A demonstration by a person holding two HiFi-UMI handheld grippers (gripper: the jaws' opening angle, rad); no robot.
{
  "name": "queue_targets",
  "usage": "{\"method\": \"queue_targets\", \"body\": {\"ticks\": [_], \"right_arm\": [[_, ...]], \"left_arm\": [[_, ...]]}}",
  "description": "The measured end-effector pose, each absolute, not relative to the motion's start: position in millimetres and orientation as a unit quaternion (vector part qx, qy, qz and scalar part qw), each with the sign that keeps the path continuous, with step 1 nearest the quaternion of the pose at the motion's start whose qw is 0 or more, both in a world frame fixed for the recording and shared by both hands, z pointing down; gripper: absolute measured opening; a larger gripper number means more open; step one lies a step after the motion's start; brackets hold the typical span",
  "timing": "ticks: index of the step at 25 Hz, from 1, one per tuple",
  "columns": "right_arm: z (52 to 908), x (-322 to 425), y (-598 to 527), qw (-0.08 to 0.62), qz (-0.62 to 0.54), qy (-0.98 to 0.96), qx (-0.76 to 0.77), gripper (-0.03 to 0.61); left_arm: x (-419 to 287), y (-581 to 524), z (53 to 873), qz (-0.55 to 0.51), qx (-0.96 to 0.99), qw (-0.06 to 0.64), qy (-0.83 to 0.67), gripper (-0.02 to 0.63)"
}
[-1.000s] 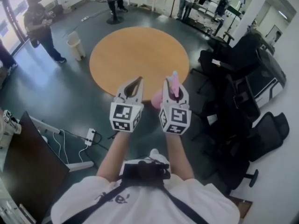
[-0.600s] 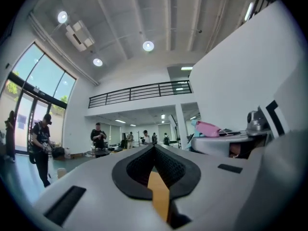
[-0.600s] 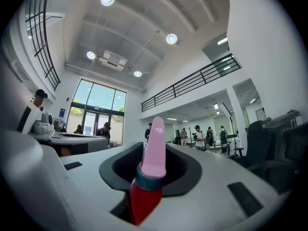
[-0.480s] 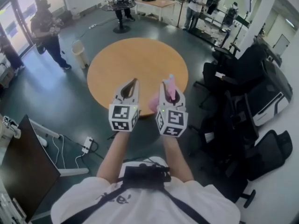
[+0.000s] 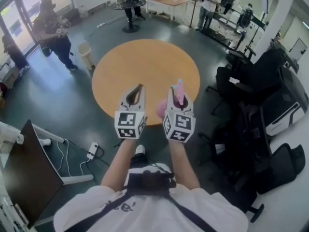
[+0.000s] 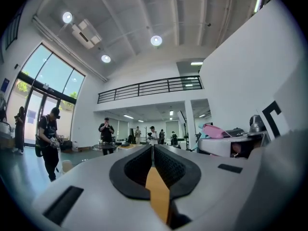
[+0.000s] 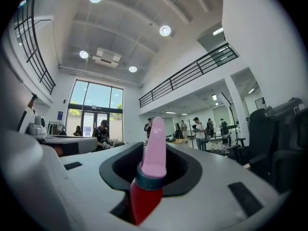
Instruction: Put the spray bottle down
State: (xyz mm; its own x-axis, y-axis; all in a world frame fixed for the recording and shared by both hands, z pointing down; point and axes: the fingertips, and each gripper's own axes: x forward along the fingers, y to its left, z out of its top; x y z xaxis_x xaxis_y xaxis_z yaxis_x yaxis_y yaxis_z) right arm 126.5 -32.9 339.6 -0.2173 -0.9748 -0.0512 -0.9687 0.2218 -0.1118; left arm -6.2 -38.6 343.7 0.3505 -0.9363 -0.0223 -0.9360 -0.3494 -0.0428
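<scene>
Left gripper [image 5: 139, 87], right gripper [image 5: 178, 90] level, side by side, pointing 12 o'clock. Left jaws closed, empty. Right jaws clamped on spray bottle [image 7: 154, 154].

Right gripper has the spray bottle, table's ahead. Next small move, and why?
Probably ease the right gripper forward over the round table, then lower it. Its jaws are clamped on the spray bottle, which hangs by the table's near edge and is not yet set down.

Round wooden table [image 5: 140, 62] on grey floor [image 5: 63, 105]
</scene>
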Motion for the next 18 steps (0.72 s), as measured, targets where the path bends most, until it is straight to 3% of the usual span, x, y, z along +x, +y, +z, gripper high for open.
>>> {"method": "queue_targets", "body": {"ticks": [18], "right_arm": [[341.1, 41.4, -212.6, 0.024, -0.019, 0.763, -0.645, 0.120]], "left_arm": [[-59.5, -220.3, 326.6, 0.042, -0.849, 0.049, 0.525, 0.011]]}}
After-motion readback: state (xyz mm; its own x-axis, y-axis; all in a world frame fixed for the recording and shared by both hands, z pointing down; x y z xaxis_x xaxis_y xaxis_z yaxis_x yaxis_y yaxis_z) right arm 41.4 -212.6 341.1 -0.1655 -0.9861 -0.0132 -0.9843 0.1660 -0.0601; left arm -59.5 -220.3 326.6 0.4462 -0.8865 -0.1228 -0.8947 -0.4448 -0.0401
